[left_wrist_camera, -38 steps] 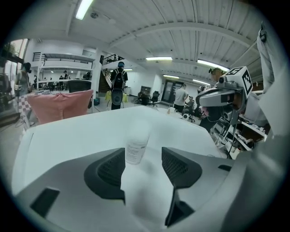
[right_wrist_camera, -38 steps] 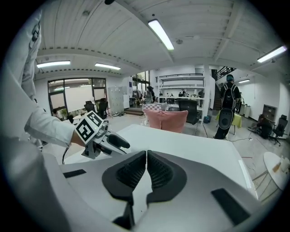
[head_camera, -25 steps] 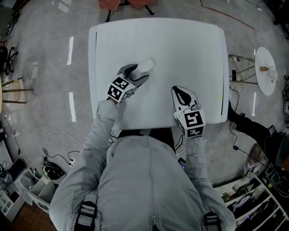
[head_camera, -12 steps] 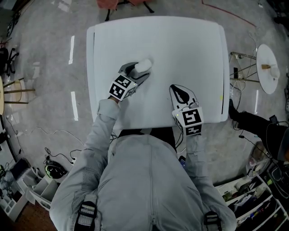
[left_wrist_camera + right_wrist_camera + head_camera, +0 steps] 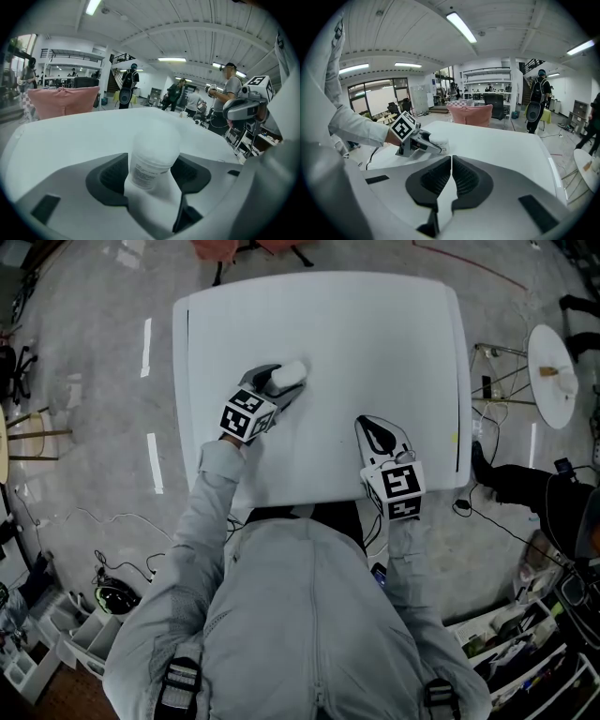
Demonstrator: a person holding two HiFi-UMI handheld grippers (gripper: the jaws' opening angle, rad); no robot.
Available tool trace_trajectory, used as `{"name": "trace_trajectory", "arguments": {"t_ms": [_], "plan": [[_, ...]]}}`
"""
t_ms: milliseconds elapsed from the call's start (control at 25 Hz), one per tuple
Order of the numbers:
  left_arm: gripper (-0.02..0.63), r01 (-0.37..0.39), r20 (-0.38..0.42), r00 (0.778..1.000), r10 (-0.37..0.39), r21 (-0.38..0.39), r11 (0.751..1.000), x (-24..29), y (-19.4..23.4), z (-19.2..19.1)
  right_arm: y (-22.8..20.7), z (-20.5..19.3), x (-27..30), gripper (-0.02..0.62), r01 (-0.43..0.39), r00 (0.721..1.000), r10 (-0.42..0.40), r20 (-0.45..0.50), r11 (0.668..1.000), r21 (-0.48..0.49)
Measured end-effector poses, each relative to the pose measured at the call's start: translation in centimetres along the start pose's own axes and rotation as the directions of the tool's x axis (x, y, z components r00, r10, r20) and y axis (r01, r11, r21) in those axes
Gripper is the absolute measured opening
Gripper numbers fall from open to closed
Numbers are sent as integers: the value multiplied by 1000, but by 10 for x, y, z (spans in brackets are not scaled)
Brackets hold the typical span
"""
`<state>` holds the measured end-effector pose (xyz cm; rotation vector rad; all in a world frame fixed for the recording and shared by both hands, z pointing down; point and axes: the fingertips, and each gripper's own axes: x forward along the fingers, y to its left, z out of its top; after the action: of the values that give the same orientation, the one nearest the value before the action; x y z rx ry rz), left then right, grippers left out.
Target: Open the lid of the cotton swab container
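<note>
On the table, the left gripper holds the cotton swab container between its fingers; nearer and right, the right gripper has its fingers pressed together, empty.

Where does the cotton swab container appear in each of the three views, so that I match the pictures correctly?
Head view: the cotton swab container lies left of centre on the table, gripped by the left tool.
Left gripper view: centre, low, upright between the jaws.
Right gripper view: left of centre, small, in the left tool.
Shared landmark: the white table under it in every view.
</note>
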<state>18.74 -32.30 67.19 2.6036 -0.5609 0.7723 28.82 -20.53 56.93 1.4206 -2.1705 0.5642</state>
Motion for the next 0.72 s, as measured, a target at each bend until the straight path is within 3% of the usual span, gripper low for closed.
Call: {"name": "trace_trajectory", "arguments": {"t_ms": [720], "plan": [[252,-63,-24,998,65,55,996,-9,-18,4,-7,0,-29,35,18,1000,-18,13,1000,-6]]}}
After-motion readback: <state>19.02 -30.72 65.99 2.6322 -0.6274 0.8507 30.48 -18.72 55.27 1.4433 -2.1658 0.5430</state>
